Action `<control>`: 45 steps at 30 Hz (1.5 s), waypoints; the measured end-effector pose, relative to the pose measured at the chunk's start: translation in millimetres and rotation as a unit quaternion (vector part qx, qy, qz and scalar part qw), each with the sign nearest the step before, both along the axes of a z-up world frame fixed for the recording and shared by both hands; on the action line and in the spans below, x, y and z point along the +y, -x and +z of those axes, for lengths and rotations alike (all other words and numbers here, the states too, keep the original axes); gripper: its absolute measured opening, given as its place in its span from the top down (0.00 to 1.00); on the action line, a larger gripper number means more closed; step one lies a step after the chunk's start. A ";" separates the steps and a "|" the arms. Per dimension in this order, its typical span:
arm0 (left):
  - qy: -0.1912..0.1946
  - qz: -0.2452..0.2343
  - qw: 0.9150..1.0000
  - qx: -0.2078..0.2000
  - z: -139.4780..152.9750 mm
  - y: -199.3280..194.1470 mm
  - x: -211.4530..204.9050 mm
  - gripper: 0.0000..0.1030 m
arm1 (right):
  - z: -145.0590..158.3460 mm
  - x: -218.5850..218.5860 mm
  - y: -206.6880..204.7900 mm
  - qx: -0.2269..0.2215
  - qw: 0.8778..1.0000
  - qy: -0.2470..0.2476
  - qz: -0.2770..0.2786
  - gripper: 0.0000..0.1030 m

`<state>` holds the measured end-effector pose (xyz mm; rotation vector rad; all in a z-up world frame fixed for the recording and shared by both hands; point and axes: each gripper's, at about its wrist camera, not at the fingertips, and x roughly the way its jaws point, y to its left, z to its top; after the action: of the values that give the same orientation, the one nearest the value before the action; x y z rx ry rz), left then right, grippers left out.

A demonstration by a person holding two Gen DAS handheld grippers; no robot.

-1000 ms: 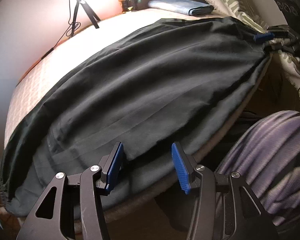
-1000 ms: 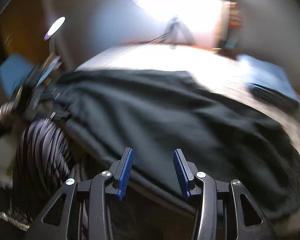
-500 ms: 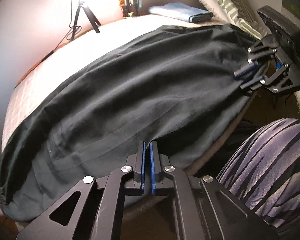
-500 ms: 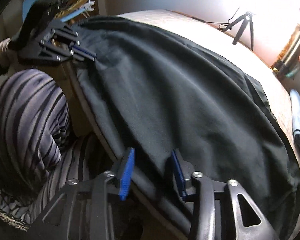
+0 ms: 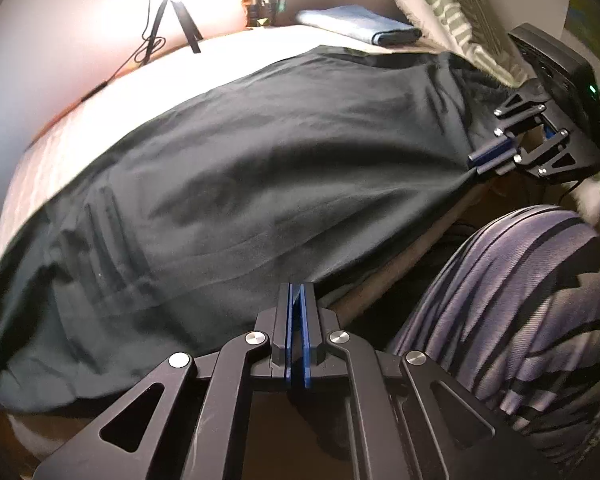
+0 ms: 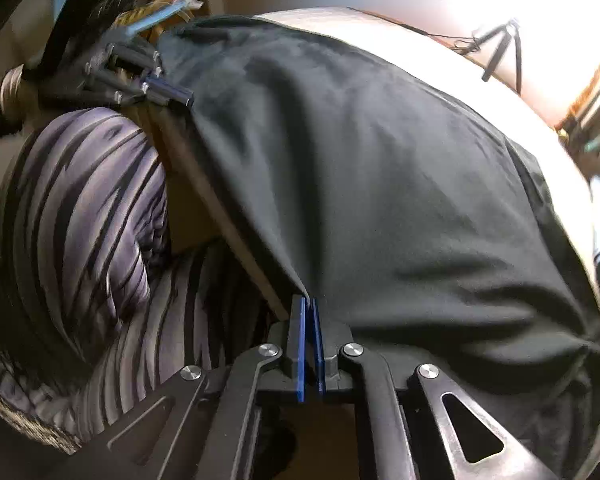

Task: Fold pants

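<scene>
Along the near bed edge [image 5: 400, 258], left gripper [image 5: 298, 300] and right gripper [image 6: 309, 312] pinch the pants [image 5: 260, 168] hem.

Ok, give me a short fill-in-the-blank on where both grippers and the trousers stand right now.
1. The left gripper is ____ on the near edge of the black cloth pants.
2. The right gripper grips the same ____.
3. The pants lie spread over a pale ____ surface.
4. Beyond the pants lies a folded ____ cloth.

Missing words: shut; pants; padded; blue
</scene>
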<state>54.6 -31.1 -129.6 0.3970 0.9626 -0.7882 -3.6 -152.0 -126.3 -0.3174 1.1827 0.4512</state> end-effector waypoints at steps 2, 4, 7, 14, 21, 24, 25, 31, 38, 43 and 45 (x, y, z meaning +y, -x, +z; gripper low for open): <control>0.013 0.013 1.000 -0.002 9.8 0.8 11.4 0.87 | 19.6 -12.4 -2.1 -0.012 0.999 -0.034 -0.002 0.65; 0.030 0.026 0.999 -0.005 20.6 1.1 23.4 0.85 | 42.2 -30.1 -11.0 -0.026 0.997 -0.070 -0.009 0.63; 0.049 0.063 0.996 -0.024 36.3 -3.7 47.5 0.85 | 72.2 -70.5 -36.4 -0.058 0.990 -0.118 -0.056 0.55; 0.027 0.163 0.985 -0.048 20.0 -38.6 81.6 0.83 | 62.5 -152.6 -143.6 -0.076 0.970 -0.118 -0.198 0.45; 0.021 0.189 0.981 -0.033 -5.4 -53.0 86.4 0.83 | 8.1 -175.7 -203.3 -0.008 0.962 -0.131 -0.238 0.44; 0.024 0.200 0.979 -0.026 -11.0 -53.3 88.6 0.82 | 0.3 -169.7 -212.6 0.003 0.964 -0.141 -0.227 0.68; 0.027 0.205 0.978 -0.023 -12.8 -54.7 89.5 0.81 | -0.7 -163.8 -211.8 -0.001 0.966 -0.134 -0.220 0.77; 0.053 0.239 0.969 -0.015 -13.2 -52.0 99.6 0.70 | 23.5 -140.9 -207.5 -0.076 0.977 -0.034 -0.196 0.95; 0.134 0.379 0.915 -0.027 15.6 -33.8 187.9 0.43 | 15.7 -130.2 -213.9 -0.063 0.978 -0.013 -0.201 0.63; 0.225 0.496 0.838 0.016 18.1 -30.8 282.1 0.38 | 53.0 -130.9 -184.6 -0.118 0.967 -0.035 -0.222 0.46; 0.279 0.516 0.808 0.060 9.5 -37.1 313.5 0.37 | 68.1 -126.5 -169.5 -0.137 0.964 -0.045 -0.223 0.37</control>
<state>91.7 282.4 -120.0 -0.6832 0.8463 -0.0474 165.9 -278.5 -58.2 -0.0260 0.9219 0.0620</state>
